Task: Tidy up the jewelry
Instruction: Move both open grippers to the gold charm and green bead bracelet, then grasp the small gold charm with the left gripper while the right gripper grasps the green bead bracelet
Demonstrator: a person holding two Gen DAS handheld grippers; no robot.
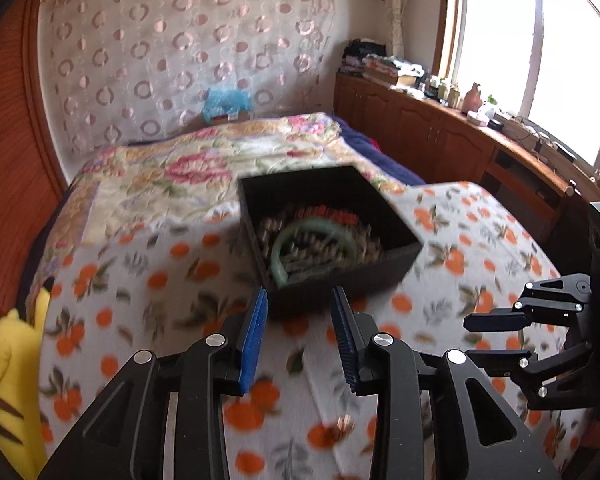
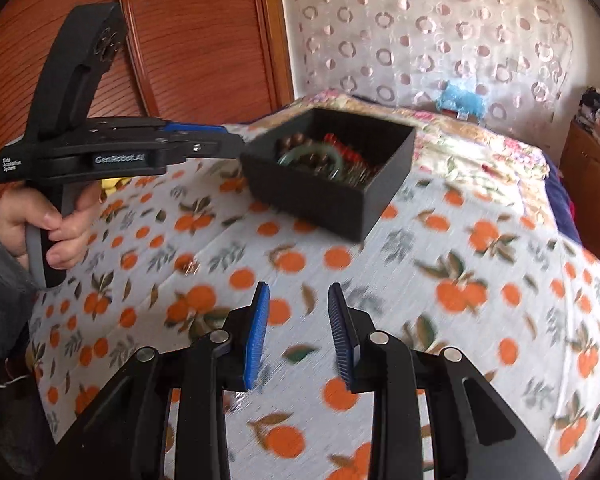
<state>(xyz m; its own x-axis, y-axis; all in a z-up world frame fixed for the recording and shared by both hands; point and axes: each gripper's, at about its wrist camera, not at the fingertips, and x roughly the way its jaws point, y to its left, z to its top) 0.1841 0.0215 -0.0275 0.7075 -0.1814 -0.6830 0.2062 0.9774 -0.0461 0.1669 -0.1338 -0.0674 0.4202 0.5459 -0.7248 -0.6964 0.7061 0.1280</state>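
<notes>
A black open box (image 1: 340, 280) (image 2: 312, 200) stands on the orange-print cloth (image 1: 140, 280) (image 2: 460, 240) over the bed. It holds a green bangle (image 1: 278, 252) (image 2: 296, 156), red beads (image 1: 328, 214) (image 2: 340, 146) and several brownish bead strands. My left gripper (image 1: 300, 296) (image 2: 236, 146) is open, empty, its tips just short of the box's near wall. My right gripper (image 2: 298, 292) (image 1: 468, 340) is open and empty over the cloth, nearer than the box and to its right. A small coppery piece (image 1: 342, 424) (image 2: 188, 266), blurred, lies on the cloth.
A hand (image 2: 56, 220) in a grey sleeve holds the left gripper's handle. A yellow plush toy (image 1: 4, 360) lies at the bed's left edge. A floral bedspread (image 1: 180, 168) stretches beyond the box. Wooden cabinets (image 1: 440, 132) with clutter line the window wall.
</notes>
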